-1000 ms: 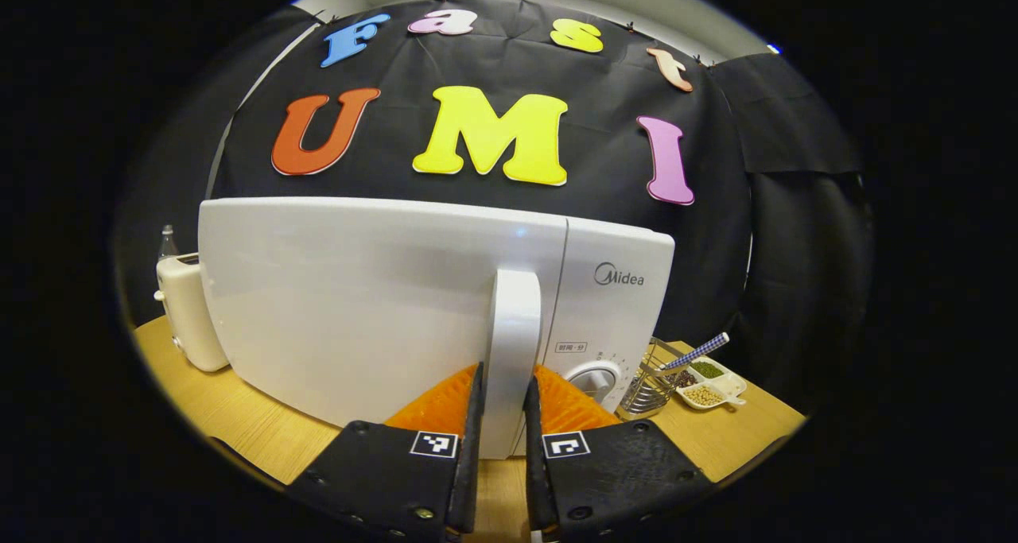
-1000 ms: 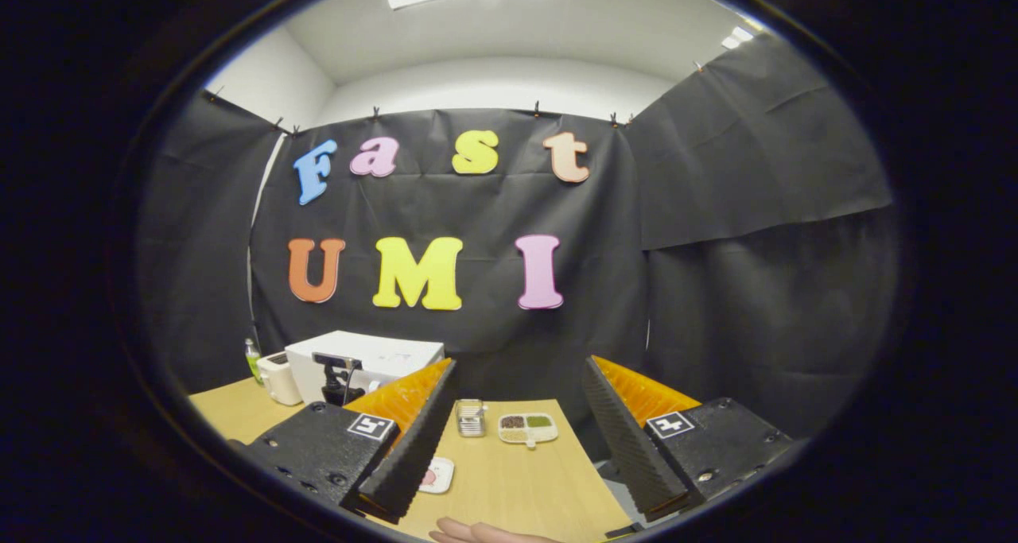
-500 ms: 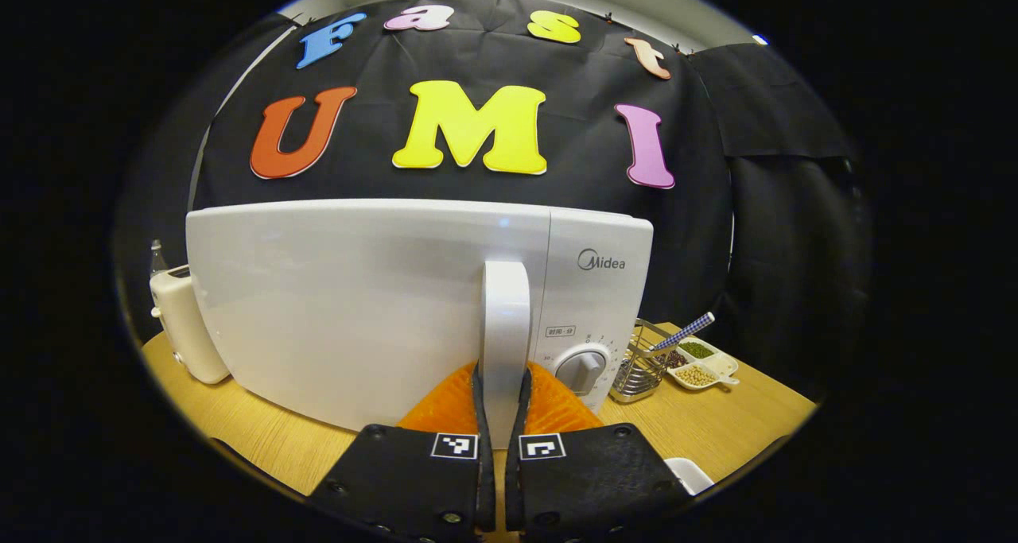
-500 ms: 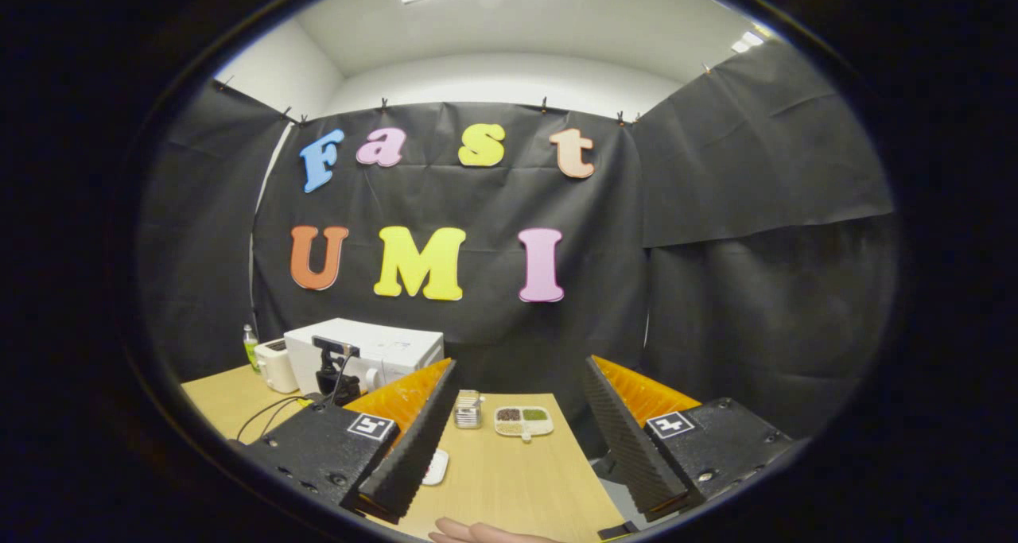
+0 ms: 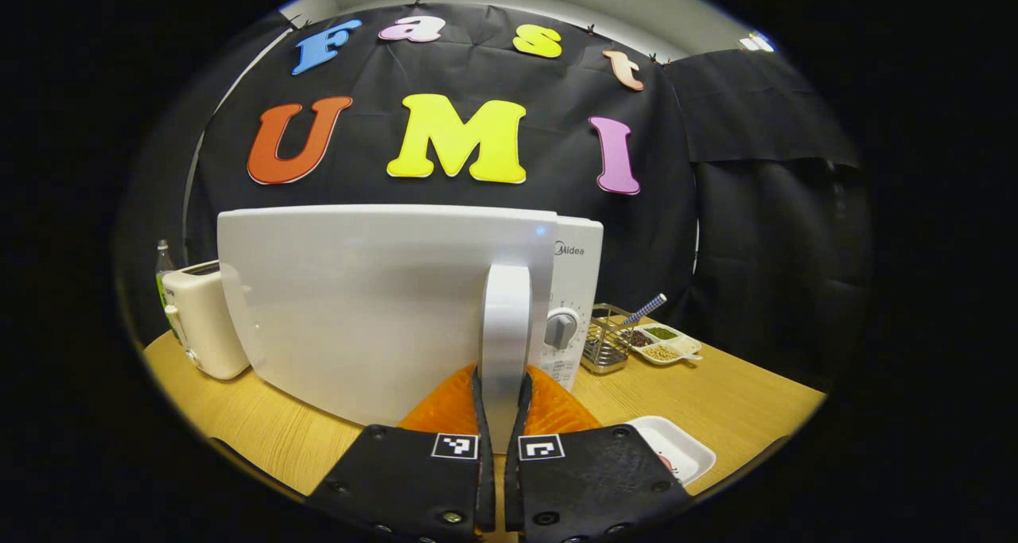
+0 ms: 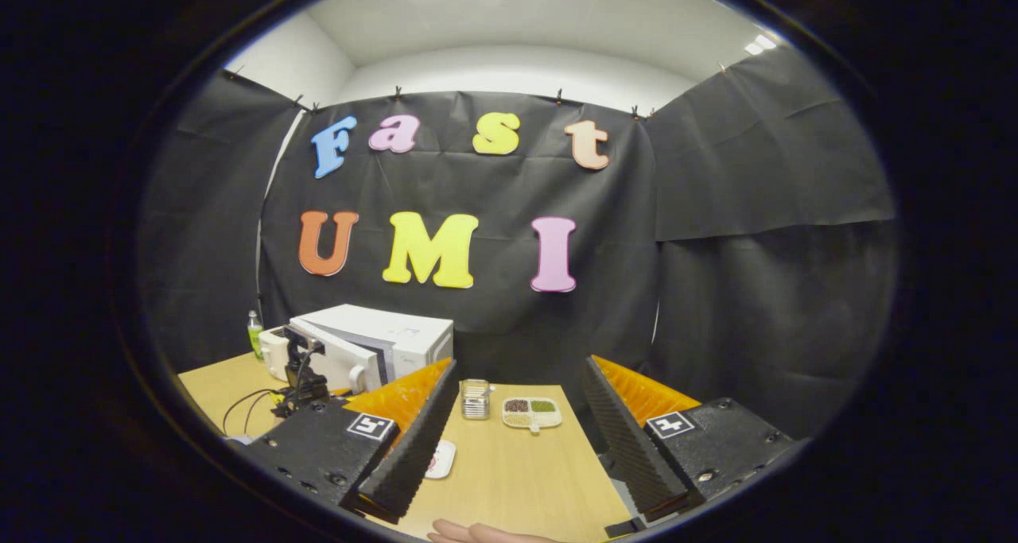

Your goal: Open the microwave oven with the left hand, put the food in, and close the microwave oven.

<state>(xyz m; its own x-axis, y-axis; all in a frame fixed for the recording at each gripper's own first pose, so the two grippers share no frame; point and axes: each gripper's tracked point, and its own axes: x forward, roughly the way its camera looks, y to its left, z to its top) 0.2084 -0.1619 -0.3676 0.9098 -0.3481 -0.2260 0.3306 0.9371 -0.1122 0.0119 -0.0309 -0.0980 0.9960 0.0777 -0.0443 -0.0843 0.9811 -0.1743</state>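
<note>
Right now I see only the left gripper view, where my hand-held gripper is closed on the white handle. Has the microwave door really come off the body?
Observer: Yes. In the right gripper view the door stands ajar from the microwave, a dark gap between them.
Operator: Does the other hand-held gripper hold the food?
Observer: No. The right hand-held gripper is open and empty, above the table.
Operator: Anything near it?
Observer: A hand shows at the bottom edge, below its fingers.

A recording booth: black cloth walls [image 6: 740,288] surrounded a wooden counter [image 6: 517,471] with microwave [image 6: 374,344] and toaster [image 5: 203,320].
</note>
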